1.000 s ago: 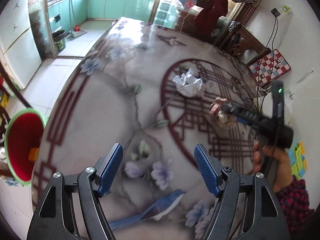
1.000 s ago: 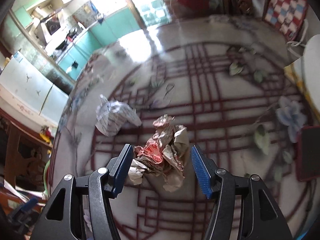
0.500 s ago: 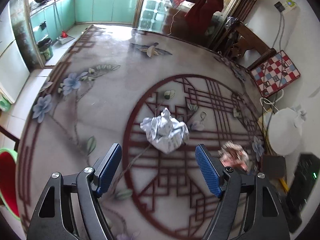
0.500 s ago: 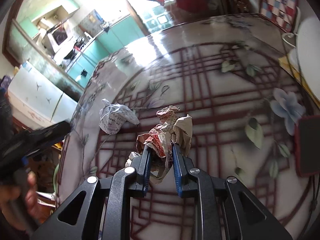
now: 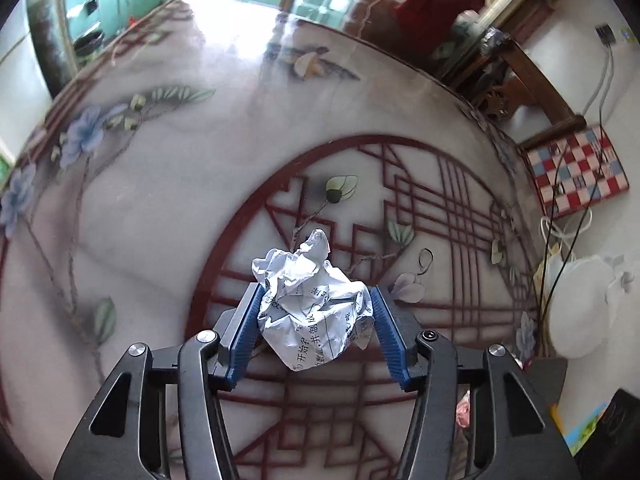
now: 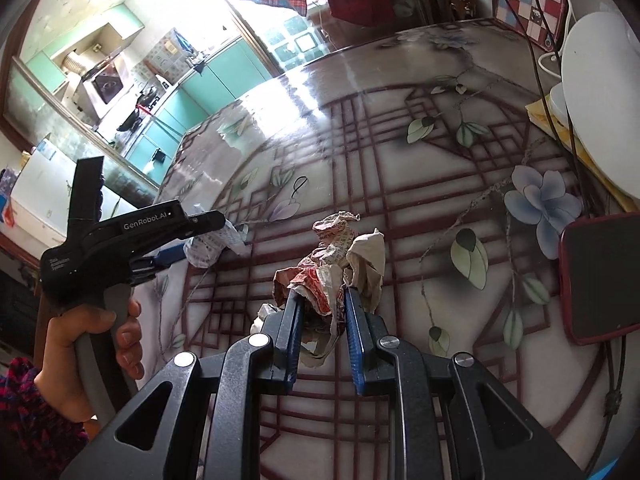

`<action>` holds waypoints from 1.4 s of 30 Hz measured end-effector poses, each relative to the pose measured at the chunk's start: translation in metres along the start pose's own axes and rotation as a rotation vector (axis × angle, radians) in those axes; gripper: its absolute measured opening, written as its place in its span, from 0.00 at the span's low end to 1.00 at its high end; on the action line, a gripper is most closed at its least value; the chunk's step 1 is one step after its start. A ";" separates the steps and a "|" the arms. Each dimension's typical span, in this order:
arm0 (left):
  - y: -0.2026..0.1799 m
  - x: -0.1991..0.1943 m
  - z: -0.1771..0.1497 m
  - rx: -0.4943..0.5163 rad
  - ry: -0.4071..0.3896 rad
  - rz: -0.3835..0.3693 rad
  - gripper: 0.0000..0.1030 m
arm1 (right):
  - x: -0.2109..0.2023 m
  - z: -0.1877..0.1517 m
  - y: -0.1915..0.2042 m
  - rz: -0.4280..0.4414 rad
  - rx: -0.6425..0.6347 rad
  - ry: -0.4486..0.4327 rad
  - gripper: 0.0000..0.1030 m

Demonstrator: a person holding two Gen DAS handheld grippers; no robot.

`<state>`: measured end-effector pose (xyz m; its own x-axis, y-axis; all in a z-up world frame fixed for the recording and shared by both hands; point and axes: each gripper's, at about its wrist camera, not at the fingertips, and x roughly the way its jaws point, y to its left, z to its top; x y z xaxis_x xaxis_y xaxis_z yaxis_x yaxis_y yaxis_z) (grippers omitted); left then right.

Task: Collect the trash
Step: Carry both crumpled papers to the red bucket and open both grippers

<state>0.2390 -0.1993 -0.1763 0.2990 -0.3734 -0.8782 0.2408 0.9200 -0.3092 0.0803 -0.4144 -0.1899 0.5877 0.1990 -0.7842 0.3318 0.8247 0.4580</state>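
Observation:
A crumpled white printed paper ball [image 5: 316, 304] sits between the blue pads of my left gripper [image 5: 316, 300], which press on both its sides on the patterned table [image 5: 160, 208]. In the right wrist view the same ball [image 6: 208, 246] shows at the tip of the left gripper [image 6: 218, 236]. My right gripper [image 6: 320, 300] is shut on a crumpled red-and-beige wrapper [image 6: 340, 256], which sticks up above the fingers just over the table [image 6: 400, 160].
A red phone [image 6: 596, 276] lies at the table's right edge, next to a white round object [image 6: 600, 80] and cables. A checkered board [image 5: 576, 172] leans by the wall. A hand [image 6: 84, 344] holds the left gripper's handle.
My left gripper moved forward over the table and closed its pads onto the white paper ball. My right gripper closed on the wrapper and keeps hold of it.

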 end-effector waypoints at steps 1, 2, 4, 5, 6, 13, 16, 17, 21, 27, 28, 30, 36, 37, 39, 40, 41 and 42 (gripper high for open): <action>-0.001 -0.005 0.000 0.018 -0.013 0.002 0.50 | 0.000 0.000 0.002 0.002 -0.001 -0.001 0.17; 0.000 -0.010 0.000 0.034 -0.027 0.002 0.50 | -0.002 -0.001 0.004 0.005 -0.004 -0.004 0.17; 0.000 -0.025 -0.001 0.064 -0.061 -0.002 0.50 | -0.005 -0.001 0.009 0.010 -0.012 -0.011 0.17; 0.001 -0.034 -0.003 0.082 -0.080 -0.003 0.50 | -0.006 -0.001 0.012 0.012 -0.017 -0.015 0.17; 0.000 -0.046 -0.009 0.106 -0.101 -0.002 0.50 | -0.009 -0.001 0.015 0.013 -0.023 -0.019 0.17; 0.013 -0.101 -0.055 0.222 -0.157 0.037 0.50 | -0.029 -0.007 0.038 0.028 -0.063 -0.045 0.17; 0.022 -0.120 -0.072 0.204 -0.165 0.053 0.51 | -0.037 -0.012 0.045 0.031 -0.074 -0.050 0.17; 0.026 -0.125 -0.078 0.187 -0.170 0.053 0.51 | -0.040 -0.014 0.048 0.032 -0.075 -0.053 0.17; 0.038 -0.142 -0.097 0.131 -0.184 0.066 0.51 | -0.049 -0.023 0.057 0.041 -0.078 -0.058 0.17; 0.055 -0.155 -0.117 0.097 -0.201 0.088 0.52 | -0.055 -0.035 0.075 0.065 -0.078 -0.060 0.17; 0.058 -0.157 -0.119 0.097 -0.199 0.099 0.52 | -0.055 -0.036 0.078 0.067 -0.086 -0.058 0.17; 0.066 -0.162 -0.121 0.087 -0.206 0.110 0.52 | -0.056 -0.039 0.087 0.074 -0.103 -0.057 0.17; 0.088 -0.177 -0.127 0.055 -0.229 0.139 0.52 | -0.052 -0.046 0.112 0.103 -0.140 -0.043 0.17; 0.091 -0.179 -0.128 0.052 -0.233 0.143 0.53 | -0.051 -0.048 0.117 0.107 -0.147 -0.040 0.17; 0.098 -0.183 -0.128 0.042 -0.241 0.151 0.53 | -0.050 -0.051 0.124 0.114 -0.160 -0.035 0.17; 0.101 -0.184 -0.129 0.037 -0.244 0.153 0.53 | -0.049 -0.053 0.129 0.117 -0.168 -0.033 0.17; 0.105 -0.185 -0.130 0.033 -0.246 0.155 0.53 | -0.048 -0.054 0.133 0.118 -0.177 -0.030 0.17; 0.108 -0.186 -0.130 0.028 -0.248 0.158 0.53 | -0.047 -0.056 0.136 0.119 -0.184 -0.028 0.17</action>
<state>0.0895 -0.0145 -0.0935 0.5502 -0.2466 -0.7978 0.1973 0.9667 -0.1627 0.0567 -0.2821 -0.1135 0.6355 0.2882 -0.7163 0.1199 0.8796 0.4603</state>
